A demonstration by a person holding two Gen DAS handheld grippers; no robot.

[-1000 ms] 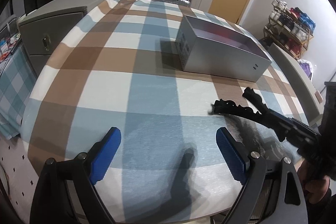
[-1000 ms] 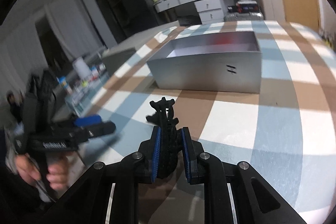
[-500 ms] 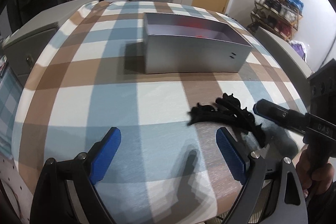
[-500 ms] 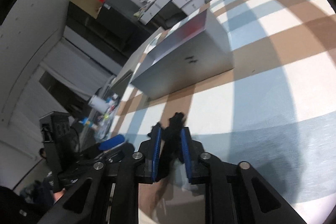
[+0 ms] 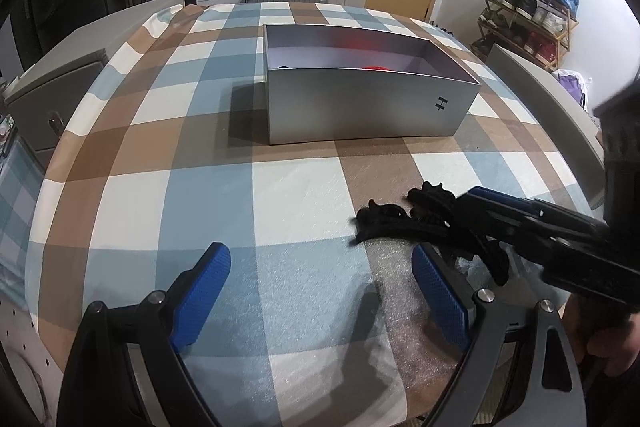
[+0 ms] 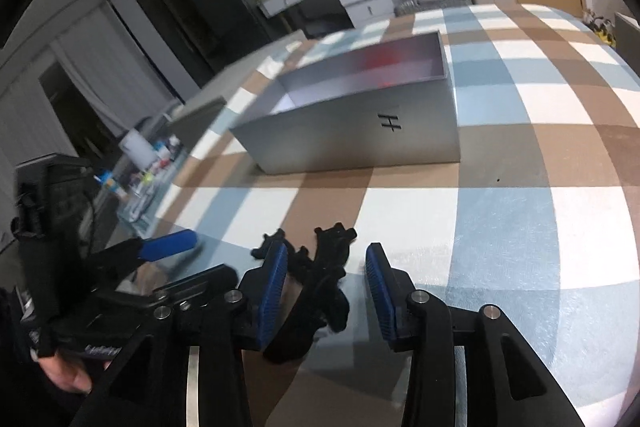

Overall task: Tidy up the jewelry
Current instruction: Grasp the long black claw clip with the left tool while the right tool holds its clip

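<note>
A black frilly hair band point(image 5: 404, 223) lies on the checked tablecloth near the front right; it also shows in the right wrist view point(image 6: 320, 267). My right gripper point(image 6: 326, 281) is open, its blue pads on either side of the band. My left gripper point(image 5: 320, 291) is open and empty, low over the cloth just left of the band. The open silver box point(image 5: 368, 99) stands in the middle of the table; something red shows inside it. The box also shows in the right wrist view point(image 6: 360, 123).
A sheet of bubble wrap point(image 5: 404, 307) lies on the cloth under the band. The round table's front edge is close below my grippers. Grey cabinets stand to the left point(image 5: 52, 83) and a shoe rack point(image 5: 528, 11) stands at the far right.
My right gripper was shut on the black band and has opened; the band now rests on the cloth. The left gripper's view has swung to face the box.
</note>
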